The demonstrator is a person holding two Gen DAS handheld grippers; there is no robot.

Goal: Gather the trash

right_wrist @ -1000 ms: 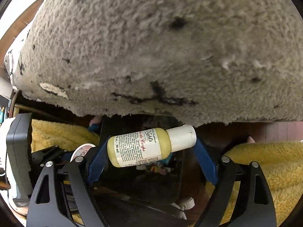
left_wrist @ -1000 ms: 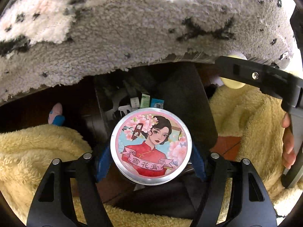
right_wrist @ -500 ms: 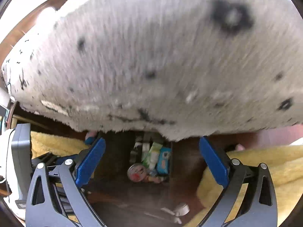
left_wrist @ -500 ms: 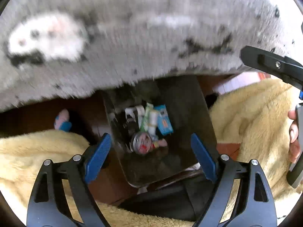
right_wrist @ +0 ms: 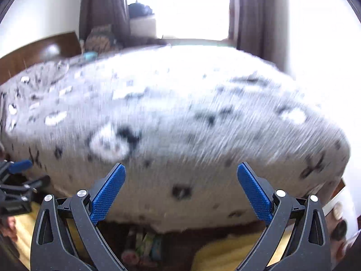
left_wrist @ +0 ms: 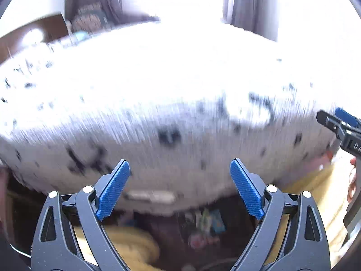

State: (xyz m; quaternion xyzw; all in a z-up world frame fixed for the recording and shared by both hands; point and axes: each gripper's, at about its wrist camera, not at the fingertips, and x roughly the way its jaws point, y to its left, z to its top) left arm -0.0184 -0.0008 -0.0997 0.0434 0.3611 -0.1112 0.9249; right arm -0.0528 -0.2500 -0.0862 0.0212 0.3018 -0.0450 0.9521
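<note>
My left gripper (left_wrist: 179,164) is high over the grey spotted bed; its jaws are opening and nothing is between them. My right gripper (right_wrist: 180,168) stands open and empty at about the same height. Far below, blurred, a dark bin (left_wrist: 237,223) holds dropped trash: a round pink tin (left_wrist: 198,240) and several small packets (left_wrist: 211,221). The right wrist view shows the same pink tin (right_wrist: 129,256) and packets (right_wrist: 146,244) at its bottom edge. One of the right gripper's fingers (left_wrist: 334,122) pokes in at the left wrist view's right edge.
A bed under a grey fleece blanket (right_wrist: 180,124) with dark marks fills the middle of both views. Yellow fleece (left_wrist: 130,244) lies on both sides of the bin. A hand (left_wrist: 352,180) shows at the right edge. Beyond the bed are curtains (right_wrist: 101,6) and a bright window.
Both grippers let go of their loads, the pink tin and the small yellow bottle, which fell into the bin. Both then rose and tilted up, so the bed top and window came into view.
</note>
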